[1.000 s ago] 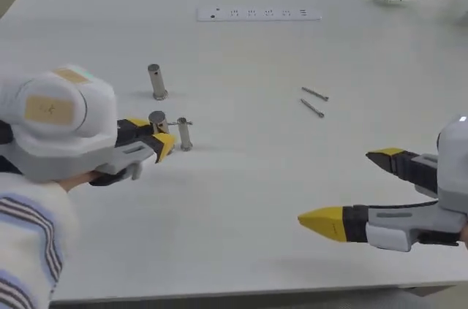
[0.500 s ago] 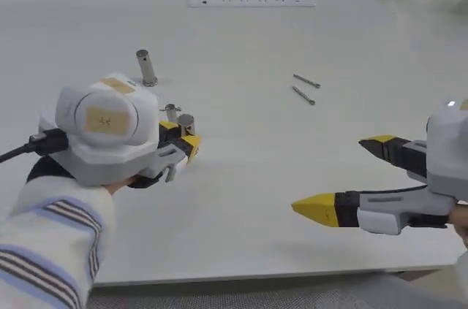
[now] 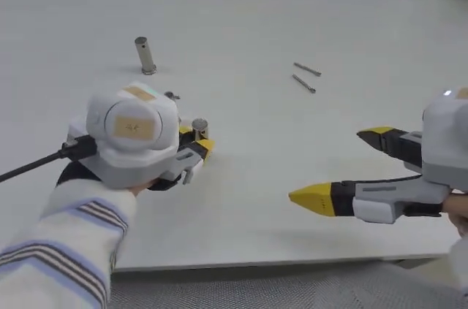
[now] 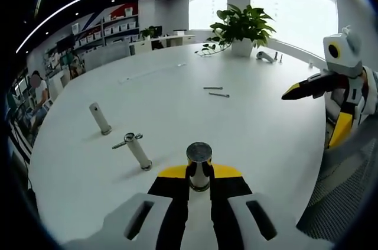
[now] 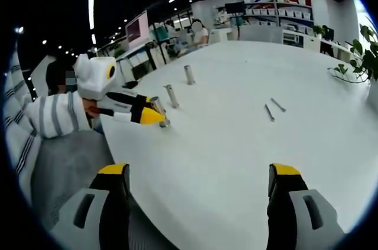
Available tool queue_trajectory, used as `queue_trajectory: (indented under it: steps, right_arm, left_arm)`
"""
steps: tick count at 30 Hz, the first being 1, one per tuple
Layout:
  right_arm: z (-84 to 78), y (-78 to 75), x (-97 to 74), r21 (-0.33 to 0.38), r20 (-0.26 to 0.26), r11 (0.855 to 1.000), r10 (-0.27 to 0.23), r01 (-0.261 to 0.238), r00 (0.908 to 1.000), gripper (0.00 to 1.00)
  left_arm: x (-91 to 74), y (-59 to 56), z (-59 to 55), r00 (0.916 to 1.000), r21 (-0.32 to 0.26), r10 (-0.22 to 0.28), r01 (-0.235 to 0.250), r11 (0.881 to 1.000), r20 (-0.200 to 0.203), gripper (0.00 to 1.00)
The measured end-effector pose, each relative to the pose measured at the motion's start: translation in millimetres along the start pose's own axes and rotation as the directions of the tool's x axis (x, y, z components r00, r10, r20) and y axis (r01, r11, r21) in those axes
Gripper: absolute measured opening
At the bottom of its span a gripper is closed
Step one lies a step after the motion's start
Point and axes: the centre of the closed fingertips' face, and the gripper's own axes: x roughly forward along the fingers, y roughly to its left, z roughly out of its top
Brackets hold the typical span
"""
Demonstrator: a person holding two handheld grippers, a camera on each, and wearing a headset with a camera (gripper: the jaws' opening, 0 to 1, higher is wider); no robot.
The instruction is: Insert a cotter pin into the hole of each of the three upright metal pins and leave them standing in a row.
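My left gripper [image 4: 199,173] clamps a metal pin [image 4: 199,154], seemingly standing on the worktop [image 4: 248,120]; right gripper [image 3: 344,164] gapes apart.

- We look steeply down at the table [image 3: 256,170] from its near edge.
- Our gripper views sit low, angled toward each other, both catching one metal pin [image 4: 199,164].

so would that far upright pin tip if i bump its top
Probably: the far upright pin is tall and slim on a small foot. It looks like solid metal, so likely heavy for its size. Once down, it may roll on the smooth table.
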Motion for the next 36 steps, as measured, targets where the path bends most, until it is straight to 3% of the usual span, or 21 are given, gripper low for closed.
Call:
queue_trajectory:
  steps: [3, 10, 20, 22, 36]
  right_arm:
    - [-0.9, 0.3, 0.4, 0.002, -0.004, 1.0, 0.002, -0.002, 1.0, 0.98]
    - [-0.9, -0.7, -0.1, 0.007, -0.004, 1.0, -0.004, 0.004, 1.0, 0.98]
    - [-2.4, -1.1, -0.1, 0.015, -0.014, 1.0, -0.009, 0.009, 0.9999, 0.98]
    - [-2.0, -1.8, -0.2, 0.015, -0.013, 1.0, -0.011, 0.011, 0.9998, 0.98]
    - [-0.5, -2.0, -0.9, 0.009, -0.007, 1.0, -0.013, 0.013, 0.9999, 0.98]
  left_arm:
    - [3.1, -0.9, -2.9, 1.0, -0.022, -0.003, 0.004, 1.0, 0.005, 0.11]
    - [8.9, -5.9, -6.3, 0.9999, 0.005, -0.013, 0.013, 1.0, 0.005, 0.11]
    - [16.5, -5.1, -1.5, 0.9997, 0.052, -0.012, 0.01, 0.999, 0.02, 0.11]
    - [16.5, -6.4, -1.1, 0.9996, 0.019, -0.012, 0.011, 1.0, 0.028, 0.11]
    - [16.4, -9.5, -0.3, 0.9996, 0.017, -0.011, 0.011, 1.0, 0.026, 0.11]
